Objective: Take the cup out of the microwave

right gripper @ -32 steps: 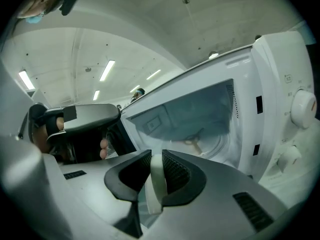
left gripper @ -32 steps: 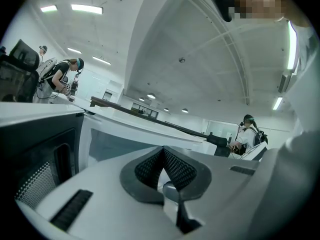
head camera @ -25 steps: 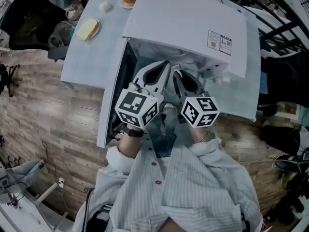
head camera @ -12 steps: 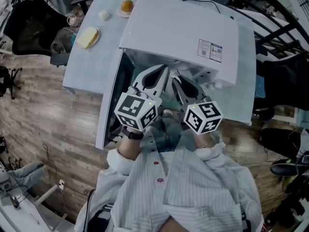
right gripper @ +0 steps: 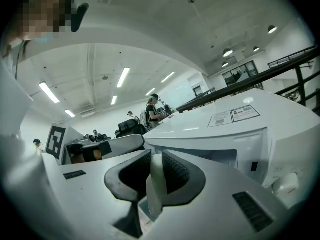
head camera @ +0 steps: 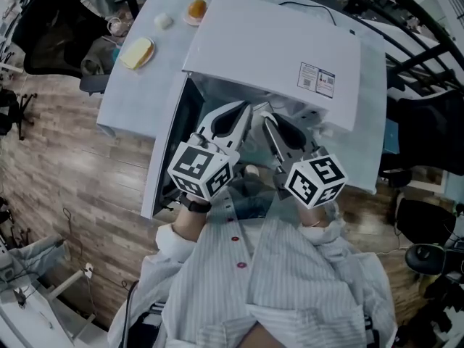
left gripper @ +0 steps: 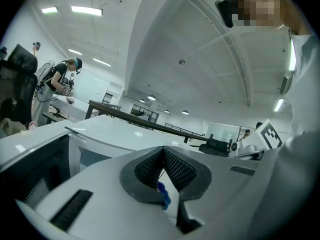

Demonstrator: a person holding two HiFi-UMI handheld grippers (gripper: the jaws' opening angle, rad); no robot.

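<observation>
- One cup (right gripper: 153,186): white and thin-walled, at the open mouth of the microwave (head camera: 268,42), its wall pinched by your right gripper (right gripper: 154,158).
- Handling: probably light, stiff, slick, breakable; hold the rim squarely and keep it upright.
- One left gripper (left gripper: 163,151): jaws together, empty.

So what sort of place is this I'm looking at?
Probably an open-plan lab or office hall rather than a home kitchen: ceiling strip lights, an office chair, another person wearing gear, and the microwave sitting on a plain white table.
</observation>
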